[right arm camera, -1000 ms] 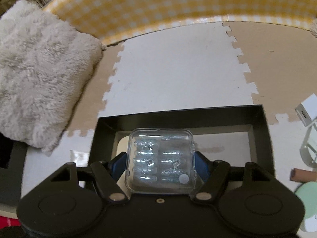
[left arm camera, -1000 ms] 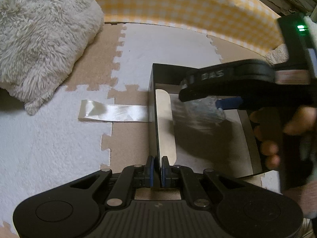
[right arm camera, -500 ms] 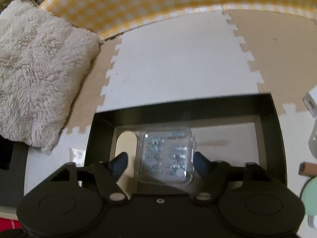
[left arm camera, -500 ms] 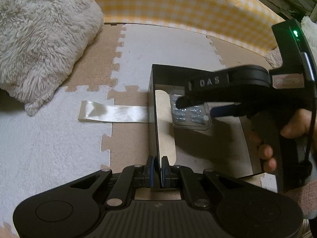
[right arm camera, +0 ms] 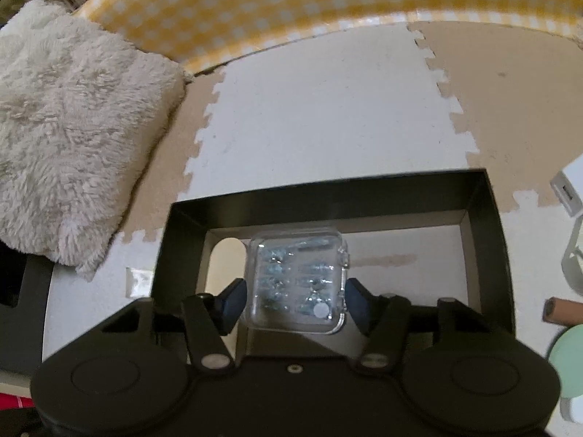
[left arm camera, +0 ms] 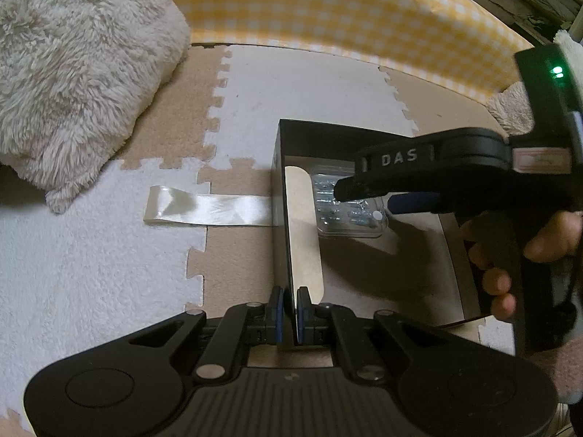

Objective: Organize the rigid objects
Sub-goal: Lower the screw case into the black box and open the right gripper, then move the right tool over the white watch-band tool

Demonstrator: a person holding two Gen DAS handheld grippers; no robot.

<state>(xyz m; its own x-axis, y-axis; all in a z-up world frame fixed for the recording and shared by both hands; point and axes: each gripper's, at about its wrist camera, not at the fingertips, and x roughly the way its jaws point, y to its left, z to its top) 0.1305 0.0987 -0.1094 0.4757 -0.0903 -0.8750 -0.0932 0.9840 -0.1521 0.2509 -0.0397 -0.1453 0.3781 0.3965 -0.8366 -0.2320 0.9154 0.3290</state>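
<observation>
- Left wrist view first: the left gripper [left arm camera: 288, 313] is clenched on the near end of the left wall of the black box [left arm camera: 280, 167], the thin wall being pinched between its blue pads [left arm camera: 277, 315].
- Ahead of those fingertips and a little to their right, the clear case [left arm camera: 349, 218] is seen lying flat on the box floor, close to the wall that is being held.
- From the right, the right gripper [left arm camera: 368, 198] is reached in over the case by a hand [left arm camera: 510, 255]; one dark fingertip is laid across the case's far edge in this view, so contact cannot be judged here.
- Outside the box, to the left of the left gripper, a pale ribbon [left arm camera: 207, 211] is spread on the mat, with a fluffy cushion [left arm camera: 73, 73] well beyond it.
- Right wrist view next: the case is framed between the right gripper's blue pads [right arm camera: 233, 302], just past them and inside the box.
- Its jaws have just been closing, yet the case is not seen to be pressed — the gripper is judged released, with the case resting below.
- Small metal parts are visible through the lid, so the case is judged light, stiff and smooth-sided — likely slippery and able to crack.
- Any hold is best taken across its two flat side walls, with moderate pressure.
</observation>
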